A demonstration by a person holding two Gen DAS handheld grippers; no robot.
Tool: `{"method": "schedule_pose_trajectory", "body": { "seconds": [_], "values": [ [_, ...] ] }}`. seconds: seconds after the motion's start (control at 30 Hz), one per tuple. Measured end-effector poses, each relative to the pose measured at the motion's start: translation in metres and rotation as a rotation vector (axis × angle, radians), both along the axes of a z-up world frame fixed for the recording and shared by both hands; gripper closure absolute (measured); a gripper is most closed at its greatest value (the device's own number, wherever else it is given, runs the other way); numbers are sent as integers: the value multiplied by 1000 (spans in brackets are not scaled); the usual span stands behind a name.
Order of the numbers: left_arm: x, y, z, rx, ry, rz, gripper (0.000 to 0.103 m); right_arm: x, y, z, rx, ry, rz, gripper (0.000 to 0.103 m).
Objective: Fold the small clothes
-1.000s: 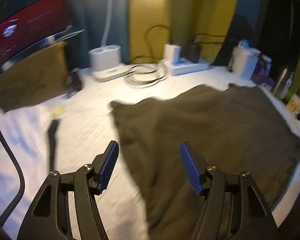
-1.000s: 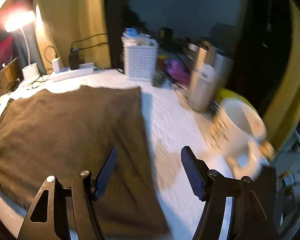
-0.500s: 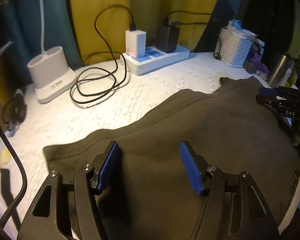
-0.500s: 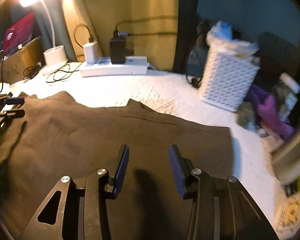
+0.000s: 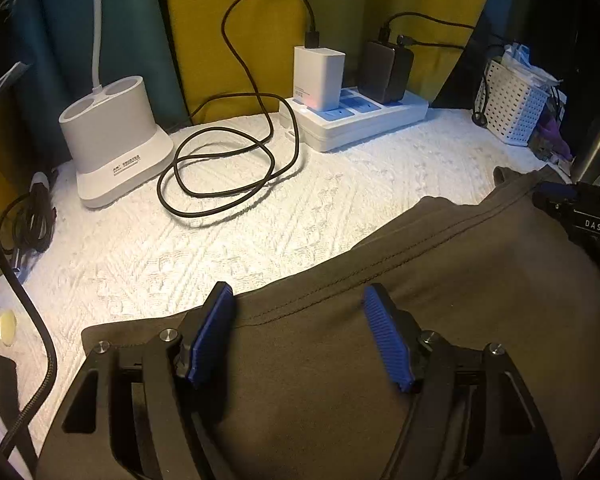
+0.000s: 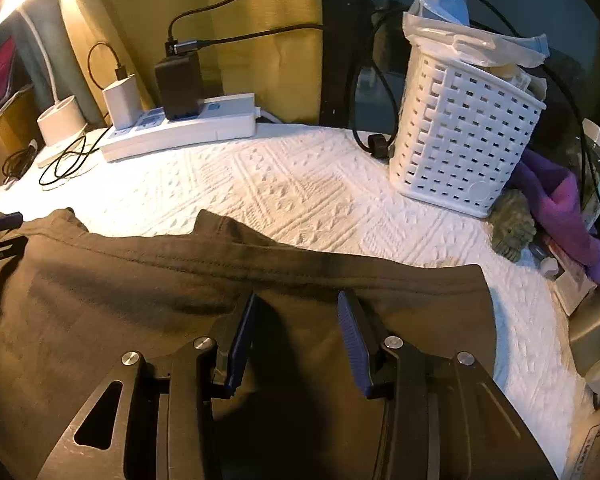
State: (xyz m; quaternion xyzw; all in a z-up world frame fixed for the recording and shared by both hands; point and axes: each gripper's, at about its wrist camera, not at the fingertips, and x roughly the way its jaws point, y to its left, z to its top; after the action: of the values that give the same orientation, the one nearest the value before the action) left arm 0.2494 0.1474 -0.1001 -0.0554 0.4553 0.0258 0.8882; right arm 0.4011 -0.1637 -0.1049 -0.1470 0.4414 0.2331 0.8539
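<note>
A dark olive-brown garment (image 5: 440, 288) lies flat on the white textured cloth (image 5: 228, 240). It also shows in the right wrist view (image 6: 120, 300), its hemmed far edge running across. My left gripper (image 5: 298, 300) is open and empty, low over the garment near its far hem at the left end. My right gripper (image 6: 298, 308) is open and empty, low over the garment just short of the far hem near its right corner. The right gripper shows at the right edge of the left wrist view (image 5: 580, 212).
At the back stand a white power strip (image 5: 360, 120) with chargers, a coiled black cable (image 5: 228, 168), a white lamp base (image 5: 116, 136) and a white woven basket (image 6: 464, 140). Purple cloth (image 6: 560, 204) and metal cups (image 6: 596, 316) sit at the right.
Both grippers have moved forward and lower over the garment toward its far hem. The right gripper's jaws narrowed from wide open a second ago and remain open.
</note>
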Motion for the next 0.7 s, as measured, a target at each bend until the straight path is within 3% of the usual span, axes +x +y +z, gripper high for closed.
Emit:
{"method": "schedule_pose_trajectory", "body": {
  "seconds": [0.1,0.17,0.3,0.47,0.7],
  "values": [
    [-4,5,7,34,-3,46,34,-1,-6,3,-17,-21,-42,59],
    [-18,9,20,6,-26,49,34,-5,-11,9,-36,-46,-67,59],
    [-44,-3,36,-28,-16,4,34,-26,-25,26,47,-28,-57,59],
    [-90,-37,47,-69,-48,-43,33,-77,-27,37,68,-32,3,39],
    [-130,-63,39,-138,-32,-18,33,-140,-37,34,24,-16,19,38]
  ]
}}
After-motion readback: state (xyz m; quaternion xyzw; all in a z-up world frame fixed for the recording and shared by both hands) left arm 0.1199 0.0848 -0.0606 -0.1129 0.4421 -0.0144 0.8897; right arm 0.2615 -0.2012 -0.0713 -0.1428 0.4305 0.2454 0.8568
